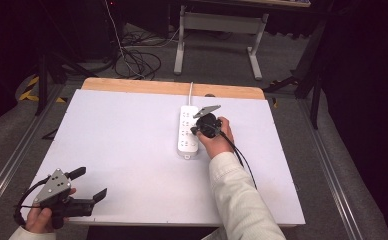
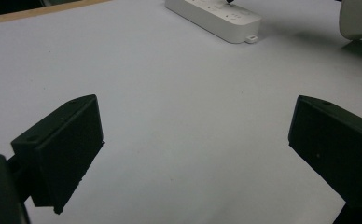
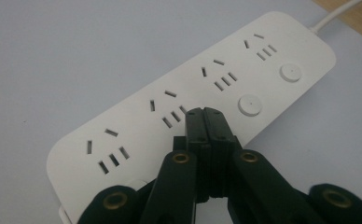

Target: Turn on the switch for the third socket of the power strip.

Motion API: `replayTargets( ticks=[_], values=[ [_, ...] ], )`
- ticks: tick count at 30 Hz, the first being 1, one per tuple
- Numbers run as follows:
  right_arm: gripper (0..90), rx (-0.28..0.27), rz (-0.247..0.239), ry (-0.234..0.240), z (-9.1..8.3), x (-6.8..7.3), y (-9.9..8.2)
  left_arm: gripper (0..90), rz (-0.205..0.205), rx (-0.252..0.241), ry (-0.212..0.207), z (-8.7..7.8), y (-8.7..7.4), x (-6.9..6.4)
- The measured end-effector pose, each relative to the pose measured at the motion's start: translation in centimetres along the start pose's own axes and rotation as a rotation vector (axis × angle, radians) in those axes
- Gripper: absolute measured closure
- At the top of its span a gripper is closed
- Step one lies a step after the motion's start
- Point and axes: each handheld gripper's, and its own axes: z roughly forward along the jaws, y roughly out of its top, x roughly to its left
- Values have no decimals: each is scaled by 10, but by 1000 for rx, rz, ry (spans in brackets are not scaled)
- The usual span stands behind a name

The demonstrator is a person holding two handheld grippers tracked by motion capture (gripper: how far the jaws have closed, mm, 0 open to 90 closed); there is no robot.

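Note:
A white power strip (image 1: 187, 131) lies on the white table top, its cord running off the far edge. In the right gripper view the power strip (image 3: 137, 126) shows several socket groups and round white buttons. My right gripper (image 3: 204, 112) is shut with nothing between its jaws, its tips resting over the strip beside a button (image 3: 249, 105). In the high view the right gripper (image 1: 196, 131) sits at the strip's right side. My left gripper (image 1: 93, 183) stays open near the front left corner, and its own view shows the left gripper (image 2: 195, 121) wide apart over bare table, the power strip (image 2: 216, 18) far off.
The white table top (image 1: 132, 150) has a wooden strip (image 1: 147, 86) along its far edge. Cables (image 1: 137, 60) and a white table frame (image 1: 217, 25) stand on the floor beyond. A sleeve (image 1: 237, 195) reaches in from the bottom right.

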Motion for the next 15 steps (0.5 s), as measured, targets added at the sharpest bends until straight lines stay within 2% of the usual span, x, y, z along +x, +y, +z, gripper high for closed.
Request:
replayTargets(
  ticks=[15],
  values=[
    [900,14,-24,-28,3,5,1,37,5,2,-6,1,0,-1]
  ],
)
